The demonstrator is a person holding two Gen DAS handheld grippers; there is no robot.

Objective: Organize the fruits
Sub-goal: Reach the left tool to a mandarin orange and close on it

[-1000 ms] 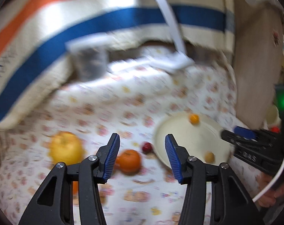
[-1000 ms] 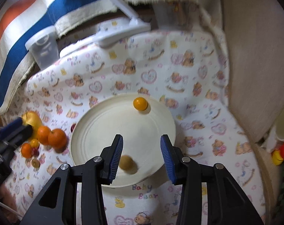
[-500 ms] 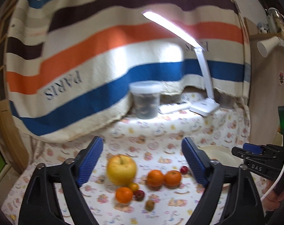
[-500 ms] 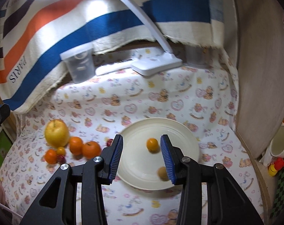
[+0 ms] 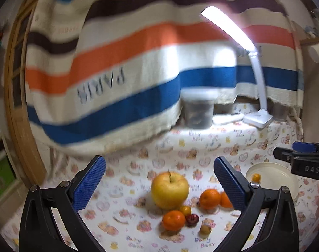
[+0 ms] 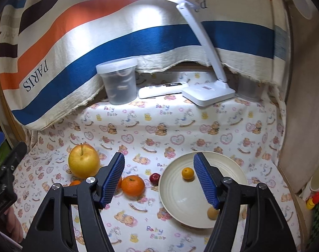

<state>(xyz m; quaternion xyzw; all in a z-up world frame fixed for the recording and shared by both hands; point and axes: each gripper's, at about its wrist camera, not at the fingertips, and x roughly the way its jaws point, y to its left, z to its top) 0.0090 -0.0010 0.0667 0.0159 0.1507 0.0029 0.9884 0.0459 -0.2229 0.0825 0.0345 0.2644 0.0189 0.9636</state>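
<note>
Fruit is mostly not yet on the plate [image 6: 203, 220]: only a small orange [image 6: 187, 173] near its middle and a brownish little fruit [image 6: 212, 213] by its near rim lie inside, so I judge the job barely a quarter done. Left of the plate on the bear-print cloth [image 6: 180, 130] sits the rest: a red berry-like fruit [image 6: 154, 178] just beside the rim, a mandarin [image 6: 132, 185] next to that, then a big yellow apple [image 6: 83, 161] farthest from the plate. The left wrist view shows more small pieces clustered in front of the apple: another mandarin [image 5: 173, 220], a tiny yellow fruit [image 5: 185, 210], a dark red one [image 5: 192, 219] and a brown one [image 5: 205, 229]. The right gripper [image 6: 159, 180] hangs released, jaws spread and empty, above the gap between mandarin and plate. The left gripper [image 5: 159, 181] is likewise spread wide and holds nothing, framing the apple. Room looks generous between the fruit pile and the plate. Behind the plate stand a lamp [image 6: 208, 92], a remote [image 6: 162, 89] and a lidded tub [image 6: 119, 79], well apart from it. To the plate's right a wall [image 6: 302, 115] closes in, and the cloth's near edge falls just short of the plate's front rim.
</note>
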